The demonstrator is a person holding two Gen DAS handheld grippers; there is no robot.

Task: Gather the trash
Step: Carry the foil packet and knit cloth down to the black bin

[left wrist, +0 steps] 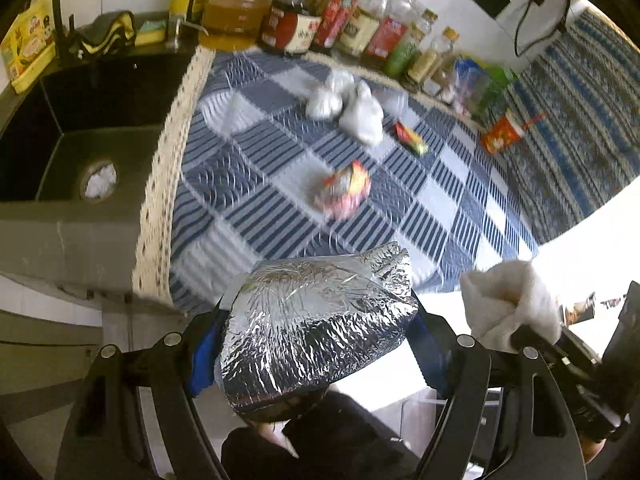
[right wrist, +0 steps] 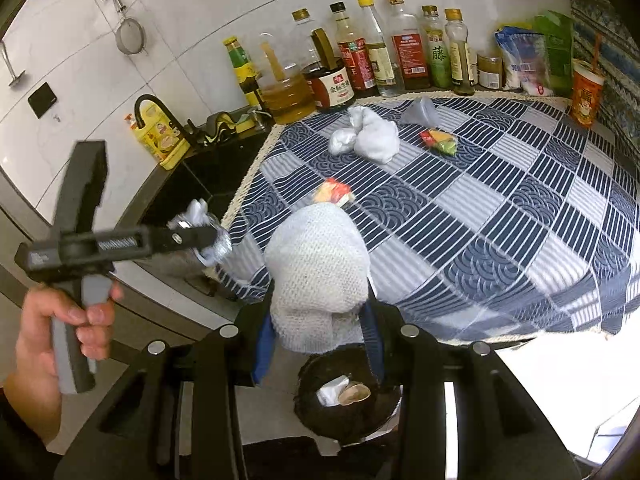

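My left gripper (left wrist: 320, 354) is shut on a crumpled silver foil bundle (left wrist: 316, 320), held between its blue fingers just off the counter's front edge. My right gripper (right wrist: 318, 322) is shut on a white knitted cloth (right wrist: 316, 256), which also shows at the right of the left wrist view (left wrist: 504, 304). Below the cloth stands a black-lined trash bin (right wrist: 308, 412) with white paper inside. On the blue checked cloth lie a crumpled colourful wrapper (right wrist: 334, 192), knotted white plastic bags (right wrist: 368, 136) and a red-green wrapper (right wrist: 438, 142). A hand (right wrist: 60, 320) holds the left gripper.
A dark sink (left wrist: 60, 120) with a black tap lies left of the checked cloth (right wrist: 500, 220). A row of sauce and oil bottles (right wrist: 360, 56) lines the back wall. An orange cup (right wrist: 586, 92) and food bags stand at the back right. A clear plastic cup (right wrist: 420, 110) lies near the bottles.
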